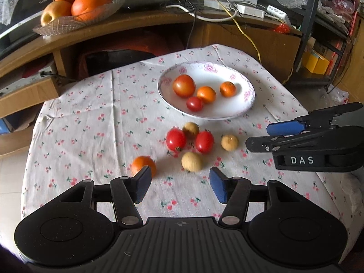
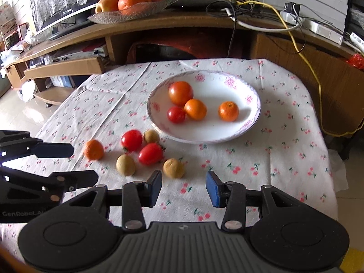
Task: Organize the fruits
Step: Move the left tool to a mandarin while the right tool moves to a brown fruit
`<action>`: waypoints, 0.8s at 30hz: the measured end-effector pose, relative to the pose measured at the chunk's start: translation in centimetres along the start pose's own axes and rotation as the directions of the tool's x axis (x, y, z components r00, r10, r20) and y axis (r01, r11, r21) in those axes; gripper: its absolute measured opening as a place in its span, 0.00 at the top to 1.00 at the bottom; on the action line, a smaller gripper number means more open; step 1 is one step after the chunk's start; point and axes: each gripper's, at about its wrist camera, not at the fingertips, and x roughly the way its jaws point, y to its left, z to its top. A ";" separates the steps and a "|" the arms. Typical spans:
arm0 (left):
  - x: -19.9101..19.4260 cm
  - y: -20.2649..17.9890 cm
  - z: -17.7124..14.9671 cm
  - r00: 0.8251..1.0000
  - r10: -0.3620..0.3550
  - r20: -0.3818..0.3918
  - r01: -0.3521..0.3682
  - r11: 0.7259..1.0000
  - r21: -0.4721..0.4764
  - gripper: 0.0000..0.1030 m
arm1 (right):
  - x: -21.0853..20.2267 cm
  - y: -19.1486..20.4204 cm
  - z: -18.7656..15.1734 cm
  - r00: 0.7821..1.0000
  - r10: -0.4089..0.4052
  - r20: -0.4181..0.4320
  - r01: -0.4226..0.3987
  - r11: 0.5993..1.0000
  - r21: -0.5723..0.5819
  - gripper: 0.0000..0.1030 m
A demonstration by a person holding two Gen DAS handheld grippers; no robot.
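On the cloth-covered desk point(image 1: 79, 122), seen from the left wrist, the left hand-held gripper point(image 1: 180, 183) hangs open and empty above loose fruit: a small orange point(image 1: 143, 163), two red tomatoes point(image 1: 175, 139), three tan fruits point(image 1: 191, 161). From the right wrist, the right hand-held gripper point(image 2: 183, 187) gapes empty too, with bare cloth to its right, before a flowered white plate point(image 2: 250, 97) holding four fruits.

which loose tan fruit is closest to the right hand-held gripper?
The tan fruit rightmost of the three, just beyond the right hand-held gripper; the others sit further left.
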 end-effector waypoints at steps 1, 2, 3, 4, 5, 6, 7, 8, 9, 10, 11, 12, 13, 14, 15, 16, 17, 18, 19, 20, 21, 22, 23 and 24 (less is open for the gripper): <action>0.0 0.0 -0.1 1.000 0.002 -0.002 -0.002 1.000 0.002 0.38 | -0.1 0.1 -0.2 1.000 0.003 -0.004 -0.003 1.000 0.001 0.59; 0.0 -0.1 -0.2 1.000 0.004 -0.006 -0.004 1.000 0.001 0.38 | -0.1 0.3 -0.5 1.000 0.006 -0.009 -0.006 1.000 0.002 0.59; -0.1 0.0 -0.3 1.000 0.009 -0.011 -0.009 1.000 -0.004 0.38 | -0.2 0.4 -0.7 1.000 0.008 -0.015 -0.008 1.000 0.002 0.59; 0.0 0.1 -0.5 1.000 0.013 -0.016 -0.013 1.000 -0.012 0.38 | -0.2 0.5 -0.9 1.000 0.009 -0.020 -0.009 1.000 0.001 0.59; 0.0 0.3 -0.6 1.000 0.014 -0.021 -0.015 1.000 -0.018 0.38 | -0.2 0.5 -1.0 1.000 0.010 -0.025 -0.010 1.000 0.000 0.59; 0.0 0.5 -0.7 0.999 0.019 -0.026 -0.020 1.000 -0.022 0.38 | -0.2 0.6 -1.2 1.000 0.012 -0.028 -0.012 1.000 -0.002 0.59; 0.1 0.7 -0.8 0.999 0.028 -0.028 -0.028 0.999 -0.027 0.38 | -0.2 0.8 -1.3 0.999 0.012 -0.030 -0.013 1.000 -0.005 0.59; 0.2 1.0 -0.8 0.999 0.033 -0.031 -0.034 0.999 -0.033 0.38 | -0.2 0.8 -1.3 0.999 0.013 -0.029 -0.013 1.000 -0.008 0.59; 0.4 1.3 -0.8 0.999 0.037 -0.034 -0.038 0.998 -0.040 0.38 | -0.2 0.9 -1.3 1.000 0.012 -0.028 -0.012 1.000 -0.012 0.59; 0.5 1.5 -0.7 0.998 0.041 -0.038 -0.042 0.998 -0.046 0.38 | -0.2 0.9 -1.2 1.000 0.011 -0.026 -0.011 1.000 -0.015 0.59; 0.7 1.6 -0.7 0.998 0.045 -0.041 -0.047 0.998 -0.047 0.38 | -0.1 0.9 -1.2 1.000 0.009 -0.025 -0.009 1.000 -0.016 0.59; 0.9 1.7 -0.7 0.998 0.049 -0.043 -0.051 0.998 -0.046 0.38 | 0.0 0.8 -1.1 1.000 0.009 -0.024 -0.009 1.000 -0.017 0.59; 1.1 1.7 -0.6 0.998 0.051 -0.045 -0.053 0.998 -0.043 0.38 | 0.1 0.8 -1.0 1.000 0.009 -0.024 -0.009 1.000 -0.018 0.59; 1.3 1.8 -0.6 0.998 0.052 -0.046 -0.054 0.998 -0.041 0.38 | 0.2 0.7 -1.0 1.000 0.008 -0.024 -0.008 1.000 -0.019 0.59; 1.5 1.8 -0.5 0.998 0.052 -0.044 -0.054 0.998 -0.036 0.38 | 0.2 0.7 -0.9 1.000 0.007 -0.024 -0.007 1.000 -0.021 0.59; 1.7 1.8 -0.5 0.998 0.055 -0.041 -0.057 0.998 -0.033 0.38 | 0.3 0.7 -0.9 1.000 0.006 -0.025 -0.007 1.000 -0.023 0.59; 1.9 1.9 -0.4 0.998 0.057 -0.039 -0.059 0.998 -0.031 0.38 | 0.4 0.7 -0.8 1.000 0.007 -0.027 -0.007 1.000 -0.023 0.59; 2.2 2.0 -0.3 0.997 0.059 -0.040 -0.060 0.998 -0.031 0.38 | 0.5 0.6 -0.8 1.000 0.008 -0.029 -0.009 1.000 -0.023 0.59; 2.5 2.1 -0.2 0.997 0.060 -0.041 -0.061 0.998 -0.034 0.38 | 0.6 0.6 -0.8 0.999 0.010 -0.031 -0.011 1.000 -0.023 0.59; 2.8 2.2 -0.1 0.997 0.062 -0.045 -0.063 0.997 -0.038 0.38 | 0.7 0.6 -0.7 0.999 0.012 -0.033 -0.012 1.000 -0.025 0.59; 3.2 2.3 -0.1 0.997 0.062 -0.049 -0.064 0.997 -0.039 0.38 | 0.8 0.7 -0.7 0.999 0.013 -0.035 -0.013 1.000 -0.026 0.59; 3.5 2.4 -0.1 0.997 0.063 -0.054 -0.065 0.997 -0.041 0.38 | 0.9 0.6 -0.7 0.999 0.014 -0.037 -0.015 1.000 -0.027 0.59; 3.9 2.5 0.0 0.996 0.064 -0.057 -0.067 0.997 -0.044 0.38 | 1.1 0.6 -0.7 0.999 0.015 -0.040 -0.017 0.999 -0.027 0.59; 4.2 2.6 0.0 0.996 0.063 -0.060 -0.066 0.997 -0.047 0.38 | 1.2 0.6 -0.7 0.999 0.016 -0.043 -0.018 0.999 -0.027 0.59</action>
